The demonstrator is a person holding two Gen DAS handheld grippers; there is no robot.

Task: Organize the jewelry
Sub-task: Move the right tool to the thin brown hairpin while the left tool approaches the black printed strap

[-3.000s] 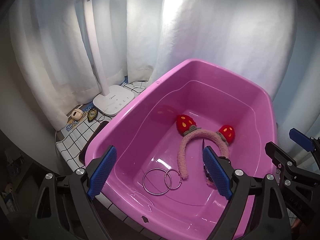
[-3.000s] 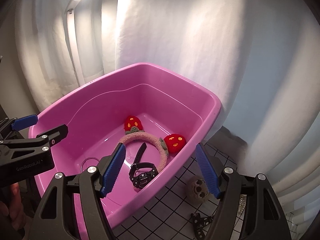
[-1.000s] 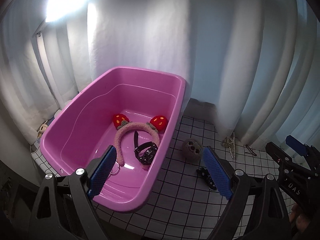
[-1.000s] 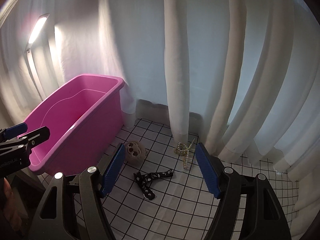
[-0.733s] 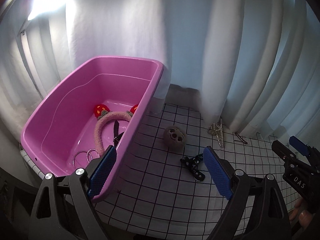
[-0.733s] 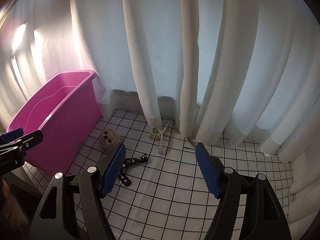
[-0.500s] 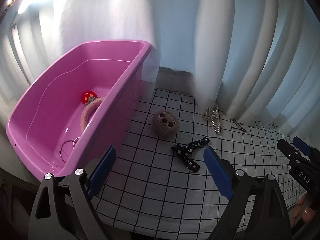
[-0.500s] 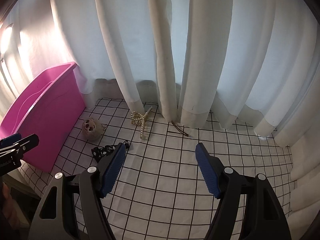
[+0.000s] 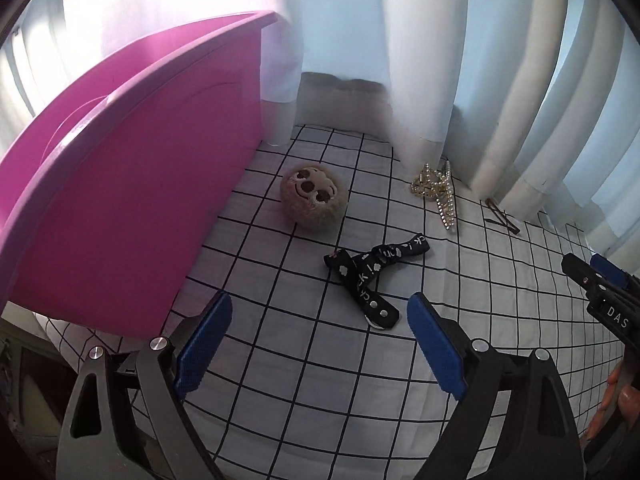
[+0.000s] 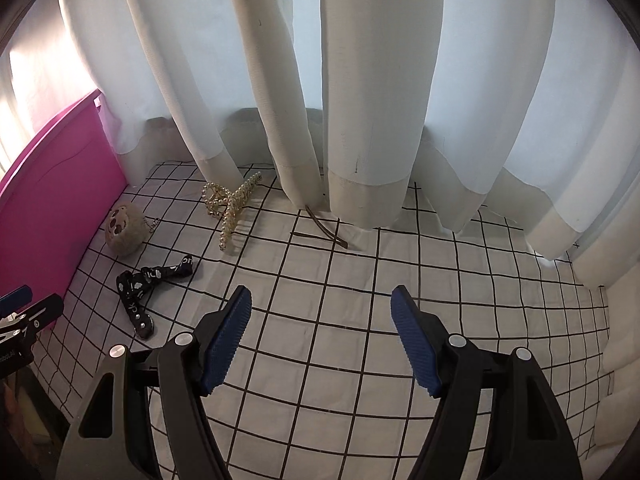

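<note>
A pink plastic tub (image 9: 132, 168) stands at the left on a white grid-pattern cloth (image 9: 320, 380); it also shows in the right wrist view (image 10: 48, 184). On the cloth lie a beige fuzzy face charm (image 9: 313, 198) (image 10: 123, 229), a black printed strap bracelet (image 9: 370, 276) (image 10: 149, 282), a pearl hair claw (image 9: 438, 194) (image 10: 230, 204) and a thin brown hair pin (image 9: 502, 222) (image 10: 326, 231). My left gripper (image 9: 320, 344) is open and empty, above the cloth just short of the black strap. My right gripper (image 10: 322, 336) is open and empty, over bare cloth right of the strap.
White curtains (image 10: 360, 80) hang along the back edge, their hems resting on the cloth. The right gripper's body shows at the right edge of the left wrist view (image 9: 600, 292). The tub's inside is hidden from both views.
Both grippers have swung right, away from the tub's inside, and lowered toward the cloth. The loose items have come into view and grown closer. Both jaws stay open.
</note>
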